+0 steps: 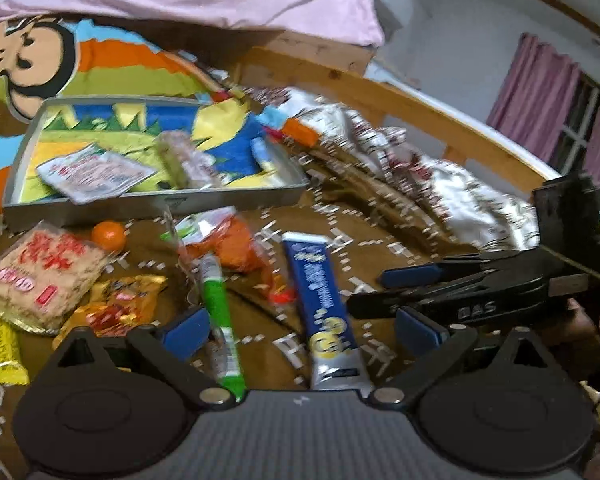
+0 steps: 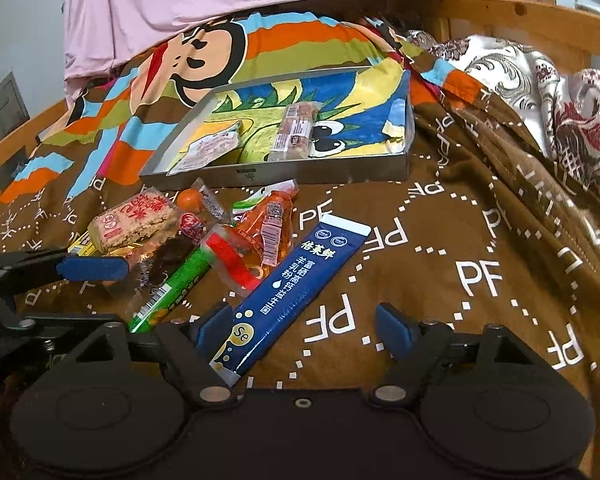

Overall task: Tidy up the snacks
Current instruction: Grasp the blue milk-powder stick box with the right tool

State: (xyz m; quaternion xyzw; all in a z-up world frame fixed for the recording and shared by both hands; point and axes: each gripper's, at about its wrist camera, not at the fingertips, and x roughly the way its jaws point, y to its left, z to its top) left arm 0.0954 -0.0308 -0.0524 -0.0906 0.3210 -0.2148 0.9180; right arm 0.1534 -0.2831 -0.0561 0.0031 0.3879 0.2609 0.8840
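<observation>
1. The blue stick sachet (image 2: 296, 292) lies flat on the brown printed bedspread (image 2: 480, 264), slanting from lower left to upper right in the right wrist view, its lower end between the right gripper's (image 2: 300, 330) blue pads.
2. The right gripper tilts down toward the bedspread; its jaws stand wide. The left pad sits just beside the sachet's edge and the right pad is well apart from it, so nothing is clamped.
3. The left gripper (image 1: 300, 330) also points downward, jaws wide. In its view the green stick pack (image 1: 220, 320) runs just beside its left pad, and the blue sachet's silver end lies between the pads nearer the right one. Neither is gripped.
4. The two grippers are close together, the right one reaching in from the right in the left wrist view.
5. Beyond the sticks lie an orange jelly pack (image 2: 272, 224), a rice cracker block (image 2: 134, 224) and a small orange fruit (image 1: 108, 236).
6. Farther back sits the metal tray (image 2: 300, 174), holding a wrapped cake bar (image 2: 296, 132) and a flat white packet (image 2: 214, 148).
</observation>
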